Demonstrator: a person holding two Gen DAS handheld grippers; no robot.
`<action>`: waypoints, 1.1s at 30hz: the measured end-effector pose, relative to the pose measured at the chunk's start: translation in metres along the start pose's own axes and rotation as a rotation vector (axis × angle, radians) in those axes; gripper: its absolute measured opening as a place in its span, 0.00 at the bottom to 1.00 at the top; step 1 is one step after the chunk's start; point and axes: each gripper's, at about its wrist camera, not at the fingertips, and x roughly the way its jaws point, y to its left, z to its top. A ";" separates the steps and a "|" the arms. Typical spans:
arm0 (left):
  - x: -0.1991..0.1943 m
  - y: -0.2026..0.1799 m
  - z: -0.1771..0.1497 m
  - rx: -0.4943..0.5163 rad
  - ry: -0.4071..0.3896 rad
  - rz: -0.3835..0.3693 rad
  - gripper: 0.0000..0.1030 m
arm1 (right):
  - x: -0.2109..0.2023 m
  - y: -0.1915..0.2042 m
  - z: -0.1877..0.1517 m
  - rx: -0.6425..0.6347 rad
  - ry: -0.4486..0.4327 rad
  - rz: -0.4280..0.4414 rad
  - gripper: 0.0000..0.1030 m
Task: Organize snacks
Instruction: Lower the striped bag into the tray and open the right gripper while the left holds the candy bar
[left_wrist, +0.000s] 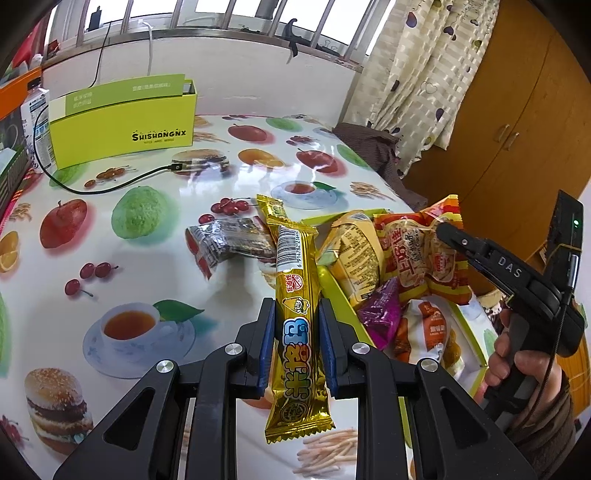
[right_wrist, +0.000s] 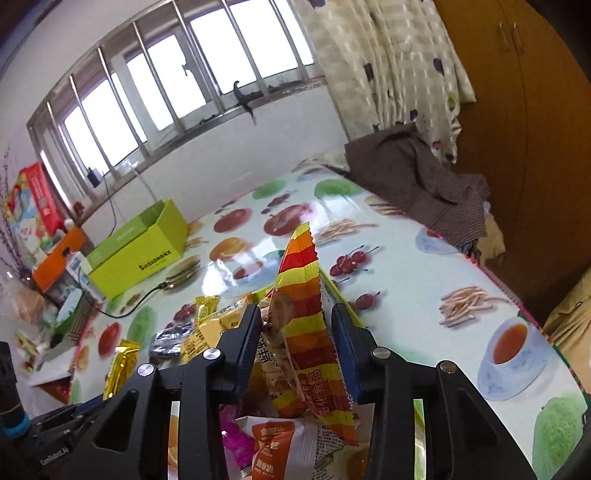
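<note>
Snacks lie heaped in a shallow green tray near the table's right edge. Left gripper clamps a gold bar; right gripper seemingly pinches a striped cracker pack. Lift each clear before placing.

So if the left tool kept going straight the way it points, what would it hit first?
Probably the dark snack packet lying on the table just past the tip of the gold snack bar that the left tool holds. Depth is hard to judge here; it might reach bare tabletop first.
</note>
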 end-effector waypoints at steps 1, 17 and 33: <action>0.000 0.000 0.000 0.003 0.002 -0.005 0.23 | 0.001 -0.002 0.000 0.008 0.013 0.016 0.37; -0.003 -0.040 -0.008 0.062 0.029 -0.089 0.23 | -0.036 -0.007 -0.001 -0.024 -0.034 -0.003 0.56; 0.015 -0.119 -0.035 0.195 0.132 -0.211 0.23 | -0.100 -0.047 -0.046 0.042 -0.048 -0.058 0.56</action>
